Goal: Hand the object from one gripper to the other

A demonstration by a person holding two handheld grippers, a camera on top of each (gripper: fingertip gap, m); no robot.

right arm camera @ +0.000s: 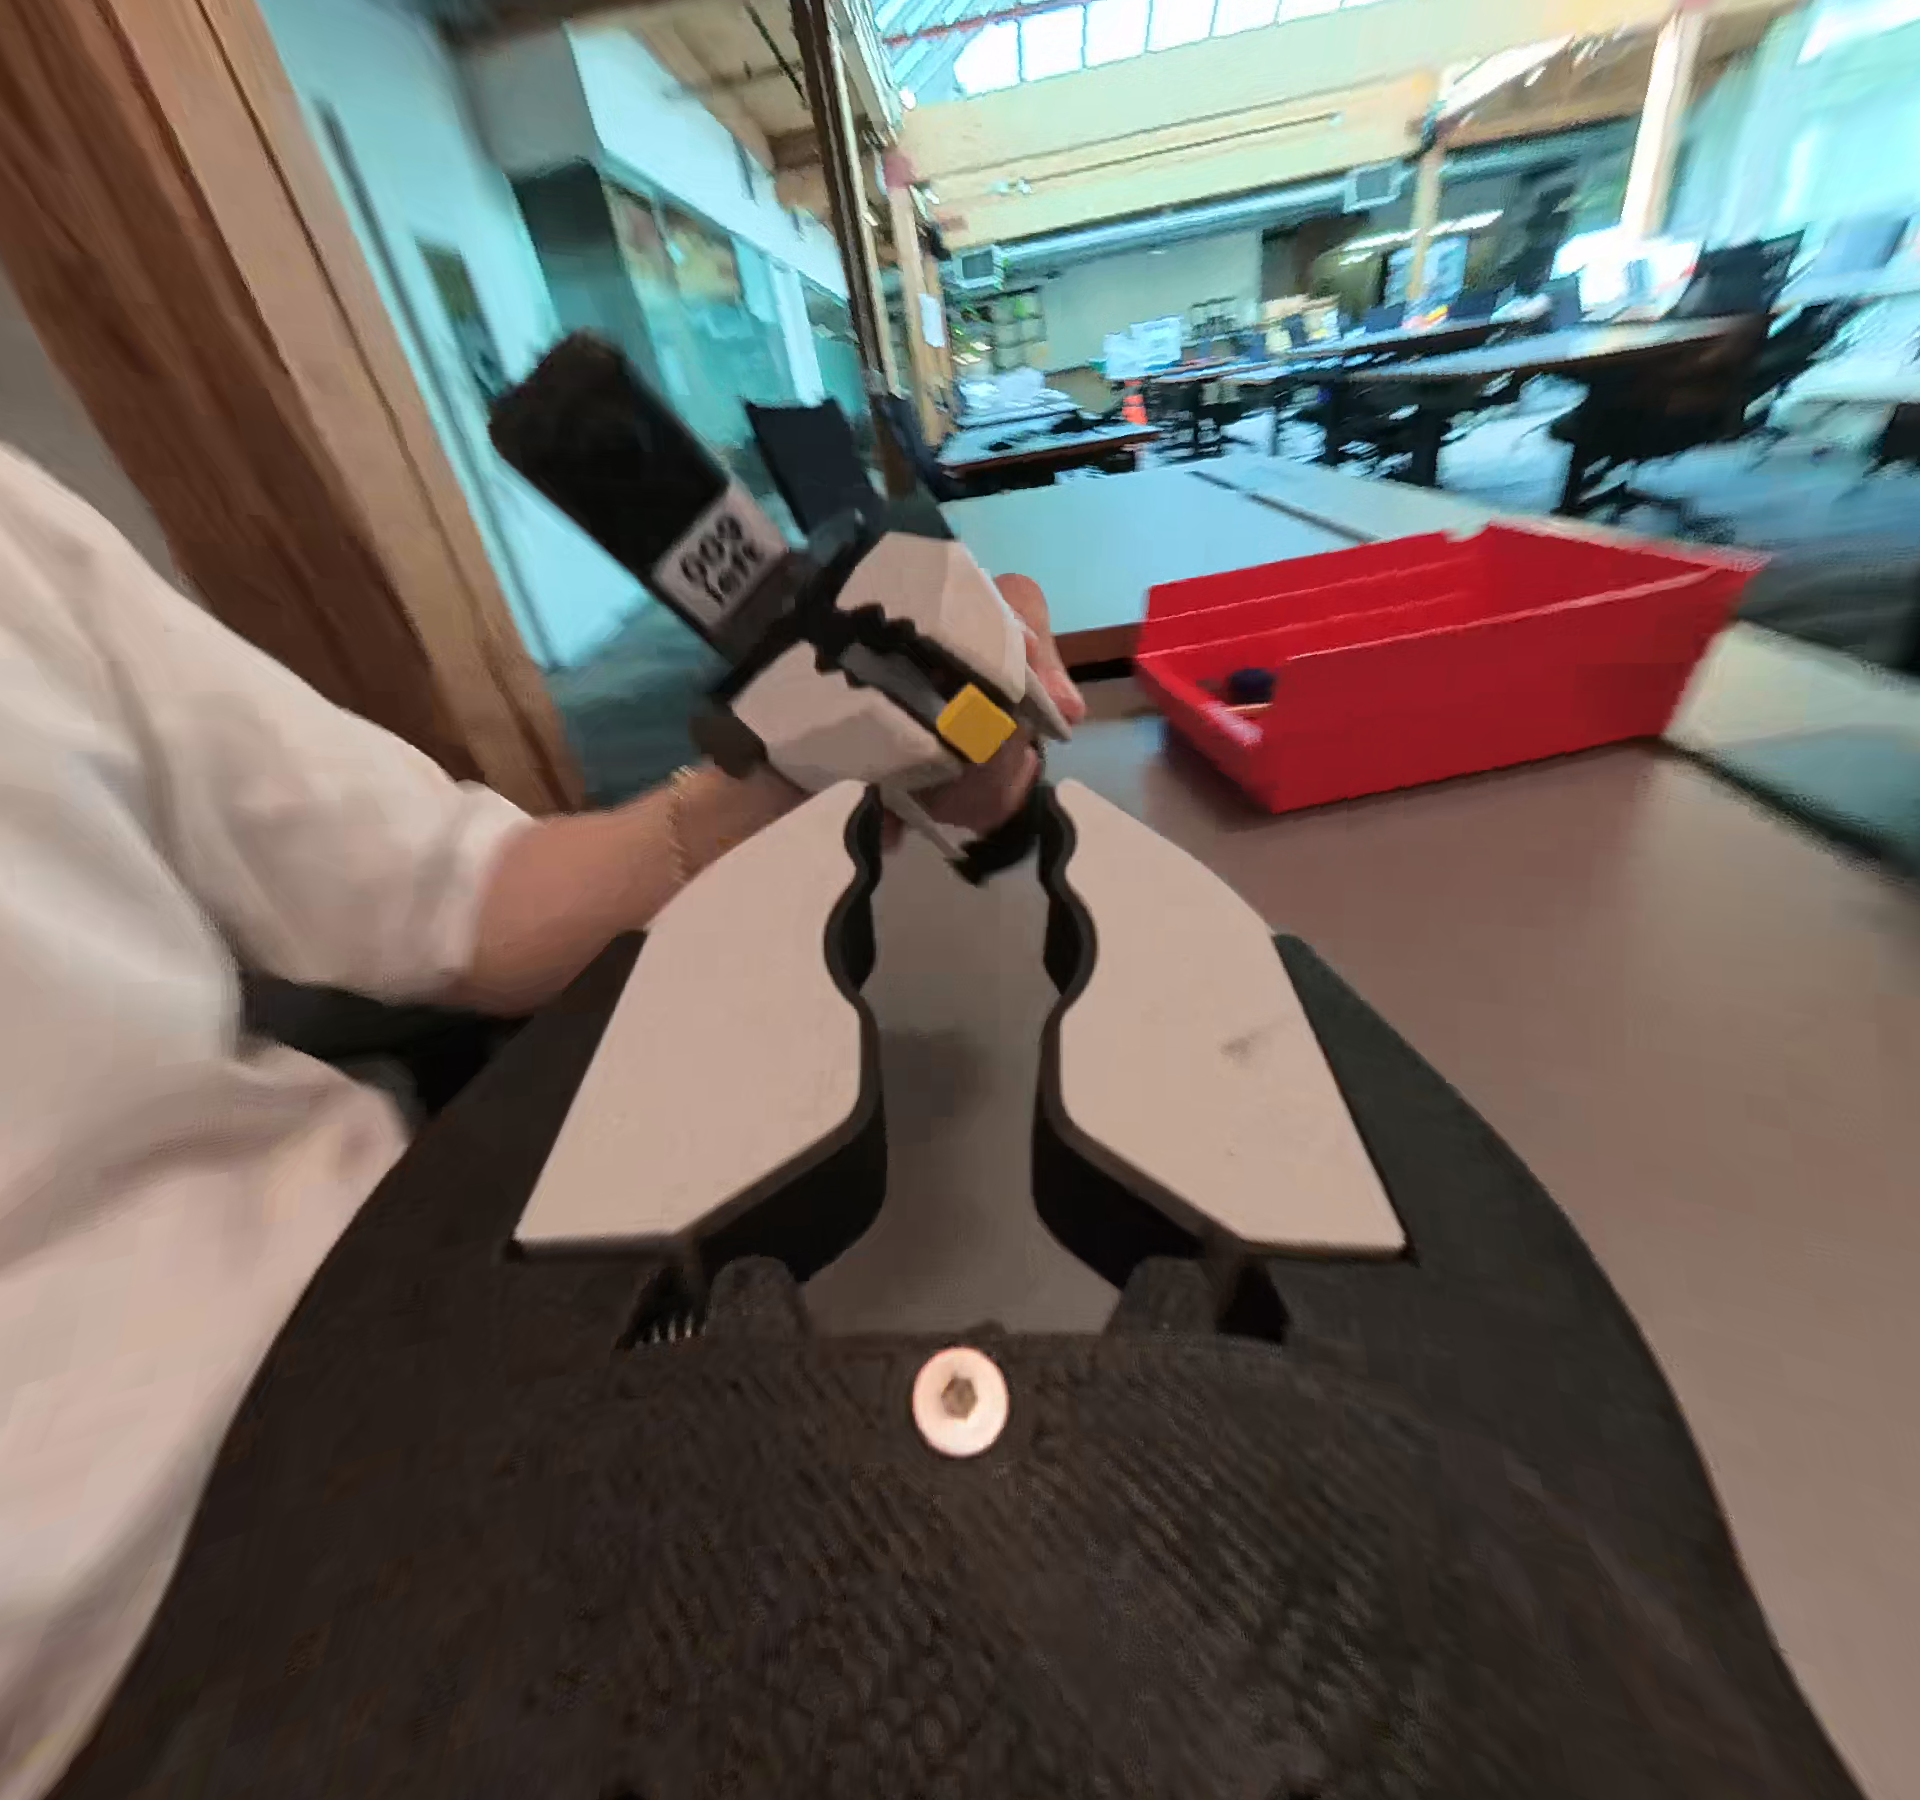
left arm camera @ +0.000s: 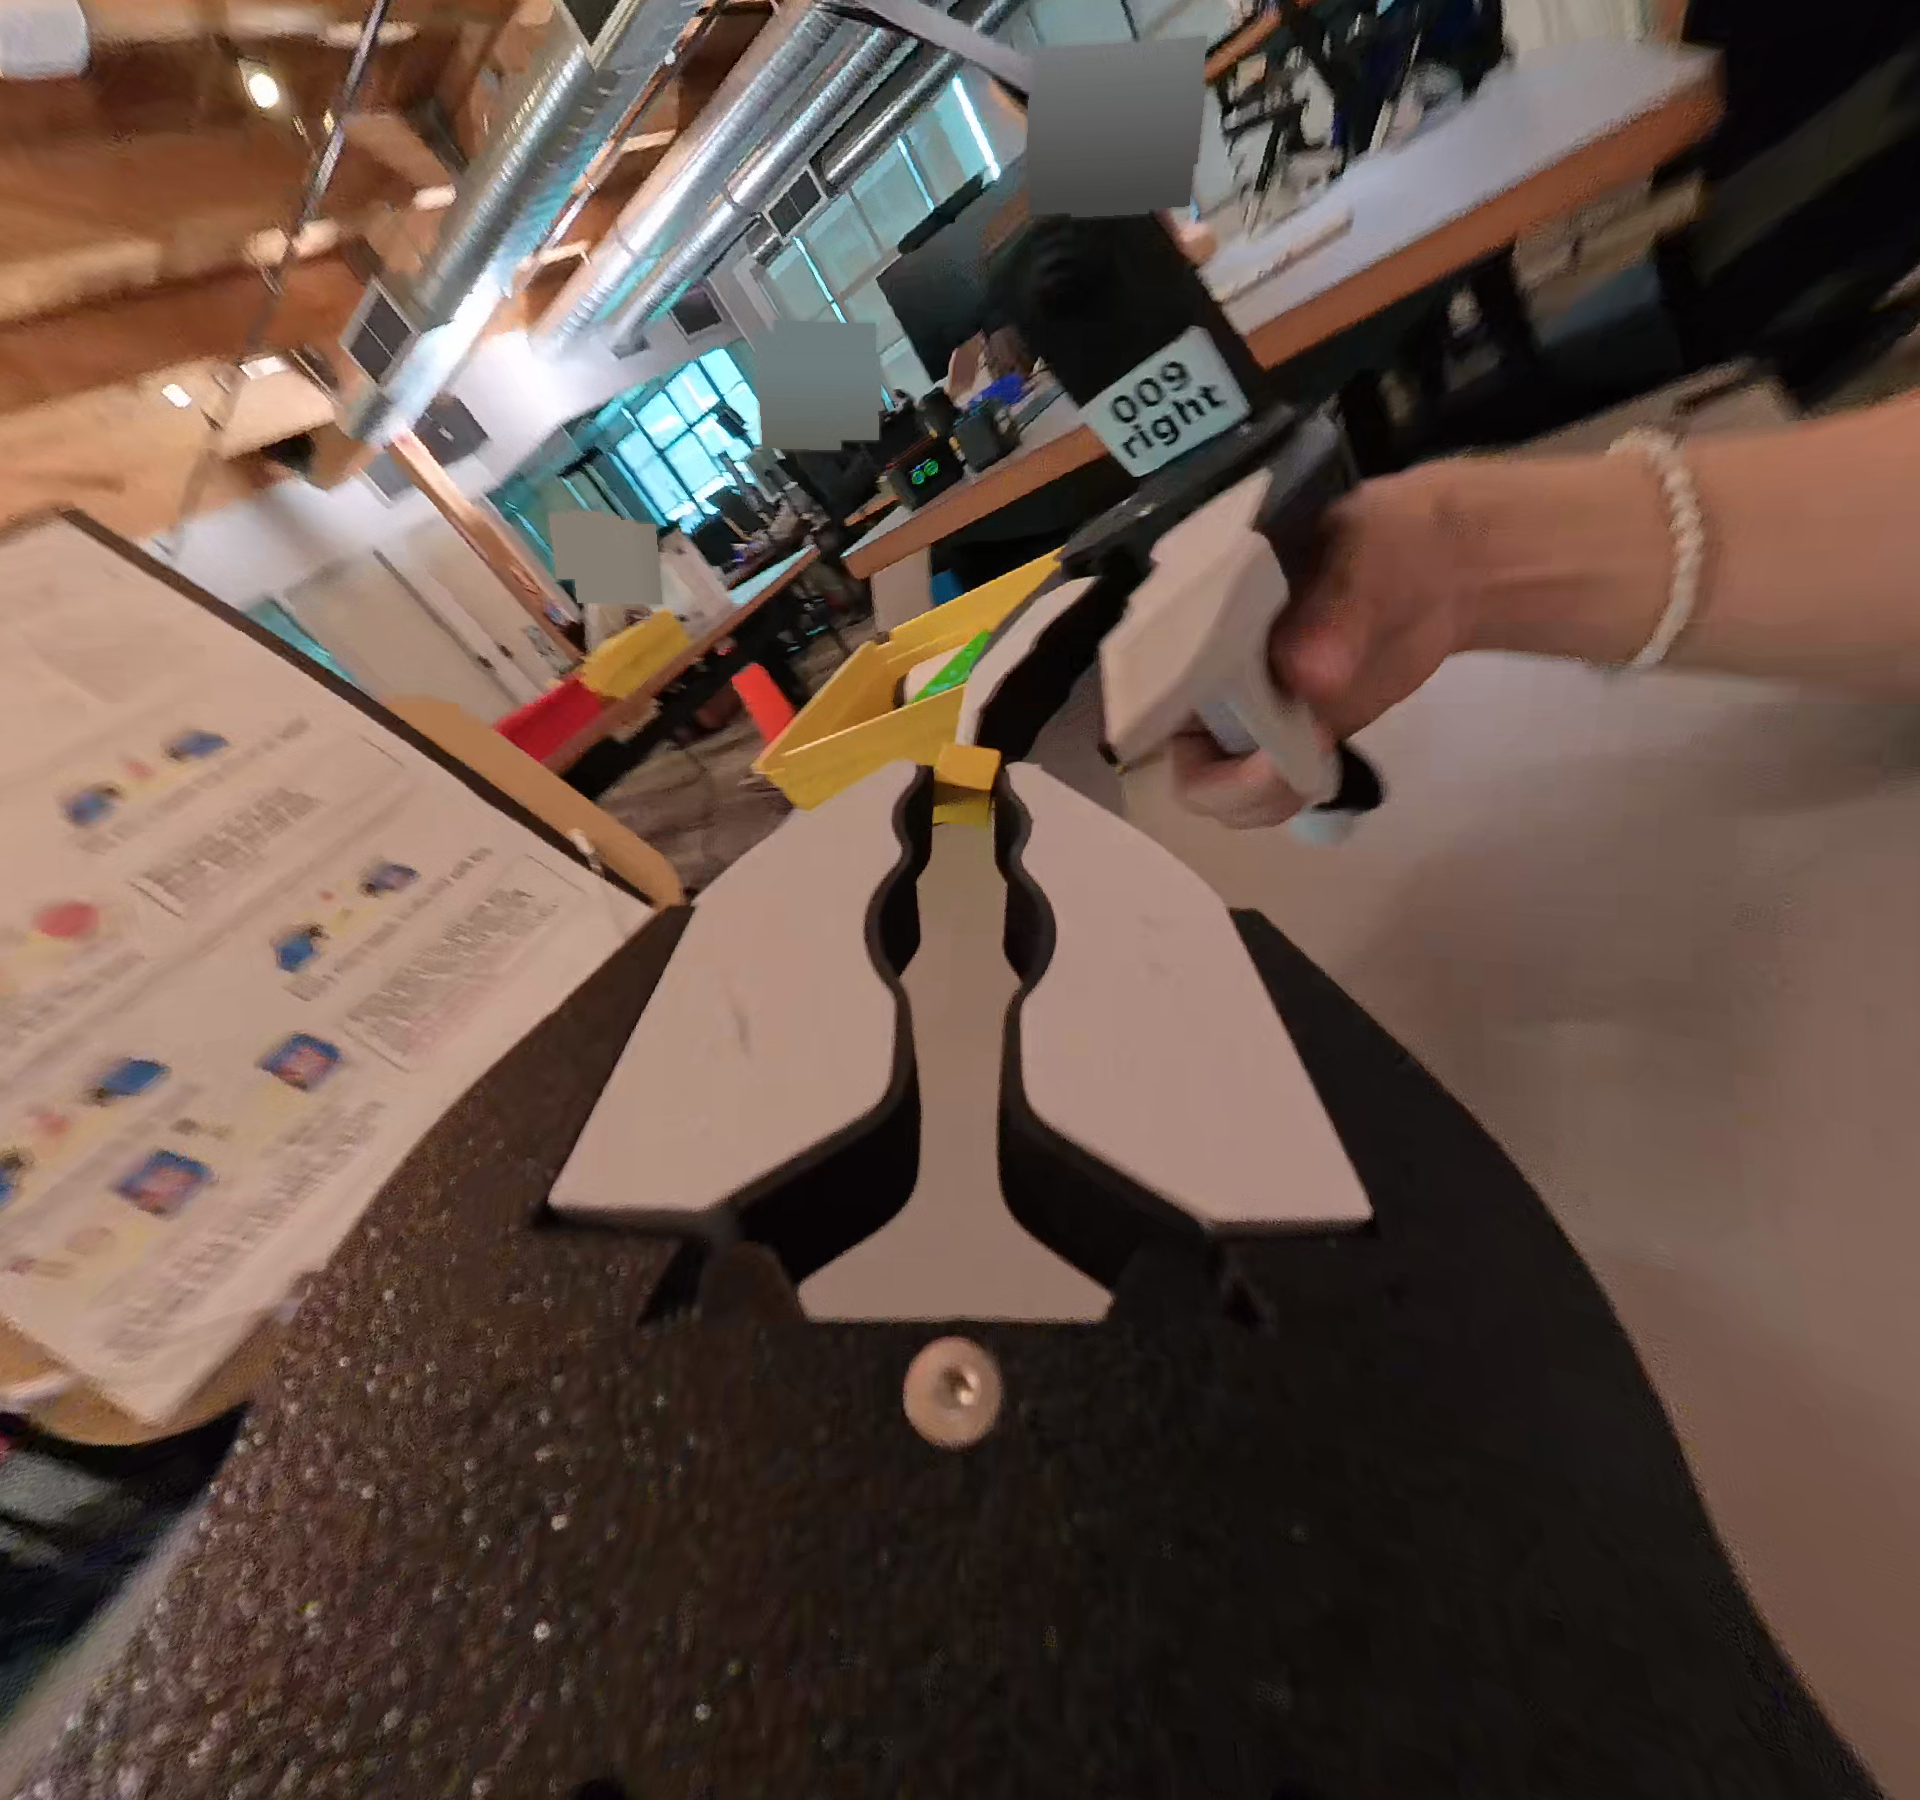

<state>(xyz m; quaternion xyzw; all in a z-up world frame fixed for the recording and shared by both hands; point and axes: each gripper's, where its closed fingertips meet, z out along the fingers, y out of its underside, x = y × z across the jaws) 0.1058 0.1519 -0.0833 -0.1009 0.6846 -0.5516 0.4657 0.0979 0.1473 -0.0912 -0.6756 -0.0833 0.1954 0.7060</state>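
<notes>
A big open workshop with long tables, ceiling ducts and tall windows is stretching behind a grey table (right arm camera: 1455, 971). A red bin (right arm camera: 1455, 659) is sitting near its far edge, with a small dark thing lying inside at the near left corner. In the left wrist view a printed sheet (left arm camera: 239, 919) on a board is leaning at the left side, and a yellow bin (left arm camera: 883, 711) is showing just beyond the fingertips.

The left gripper (left arm camera: 964, 794) is pinching a small yellow block (left arm camera: 966, 782) at its tips, jaws closed down to the block's width. The right wrist view is showing the same gripper (right arm camera: 977, 724) from outside, held up above the table by a hand (right arm camera: 997, 794), the block (right arm camera: 975, 724) sticking out from its tips.

The right gripper (right arm camera: 958, 805) is standing with jaws apart and nothing between them, its tips just beside the left gripper but apart from the block. In the left wrist view it (left arm camera: 997, 680) is coming in from the right, gripped by a hand (left arm camera: 1382, 628) wearing a beaded bracelet (left arm camera: 1673, 545).
</notes>
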